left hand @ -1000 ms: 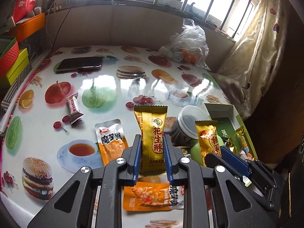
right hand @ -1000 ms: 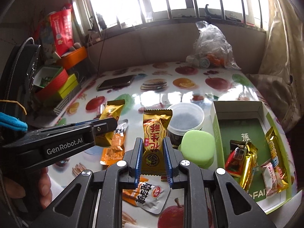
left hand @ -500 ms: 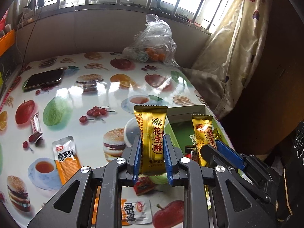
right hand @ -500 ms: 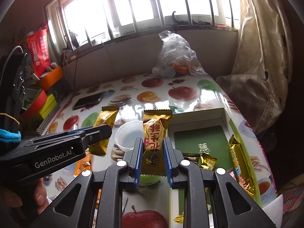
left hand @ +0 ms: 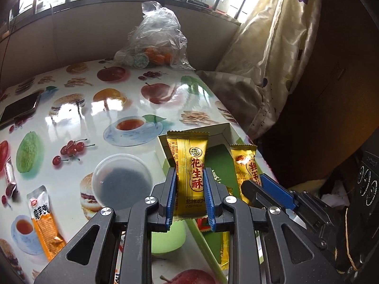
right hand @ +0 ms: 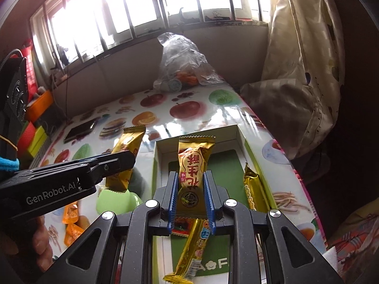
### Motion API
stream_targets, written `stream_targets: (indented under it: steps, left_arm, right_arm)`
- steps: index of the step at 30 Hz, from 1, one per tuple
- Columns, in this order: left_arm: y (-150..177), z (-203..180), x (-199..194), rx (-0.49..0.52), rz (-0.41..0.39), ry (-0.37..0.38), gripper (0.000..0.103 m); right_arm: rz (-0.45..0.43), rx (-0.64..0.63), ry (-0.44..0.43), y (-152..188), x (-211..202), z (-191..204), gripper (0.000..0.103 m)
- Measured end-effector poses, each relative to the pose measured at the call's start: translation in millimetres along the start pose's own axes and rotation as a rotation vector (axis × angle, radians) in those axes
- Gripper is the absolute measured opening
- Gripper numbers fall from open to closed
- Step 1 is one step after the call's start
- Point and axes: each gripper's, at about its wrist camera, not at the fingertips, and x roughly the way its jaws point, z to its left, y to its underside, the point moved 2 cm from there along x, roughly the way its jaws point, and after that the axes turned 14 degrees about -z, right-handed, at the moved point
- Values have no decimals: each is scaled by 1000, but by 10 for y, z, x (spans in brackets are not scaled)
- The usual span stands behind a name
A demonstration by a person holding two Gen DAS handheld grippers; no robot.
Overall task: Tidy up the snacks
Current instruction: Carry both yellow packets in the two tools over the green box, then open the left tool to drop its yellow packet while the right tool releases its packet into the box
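In the left wrist view, the left gripper (left hand: 190, 184) is clenched on a gold peanut-crisp packet (left hand: 189, 170), pinched at mid-length with its top standing upright and free above the jaws. The packet hangs over the near-left edge of the open snack box (left hand: 222, 130), not yet squarely over its green floor, while a clear round lid (left hand: 122, 181) and an orange konjac sachet (left hand: 45, 222) lie on the printed counter (left hand: 90, 108) to the left. To finish well, this hand should carry the packet fully past the box wall before letting go, so the packet does not catch on the rim. In the right wrist view, the right gripper (right hand: 190, 189) is likewise grasping a second gold peanut-crisp packet (right hand: 193, 165), held above the box interior (right hand: 227, 161), where a gold bar (right hand: 254, 189) lies along the right wall and a long gold stick (right hand: 193, 248) lies near the front. The left gripper's packet (right hand: 126, 163) shows at the left, outside the box wall. The bare green patch at the back looks the best landing place; lowering close before opening the jaws should keep the packet flat, and the two hands should release in turn, kept apart to avoid knocking each other.
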Motion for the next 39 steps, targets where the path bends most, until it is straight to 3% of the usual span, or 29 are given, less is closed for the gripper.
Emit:
stream_targets:
  steps: [8,18,33,39]
  left_arm:
    - [87,-124,299,17,56,11,23]
    - [220,-191,533,36,114,-13,23]
    - [223,-208,571,46,120,-29,23]
    - [225,-206,553,47,119,-32,24]
  right_arm:
    - [36,8,33,57,230,-260,20]
    - [79,-15,16,142,440,-406,20]
    - [92,-28,19,216,466,-411,21]
    - [98,-28,19,227,452,-403,27]
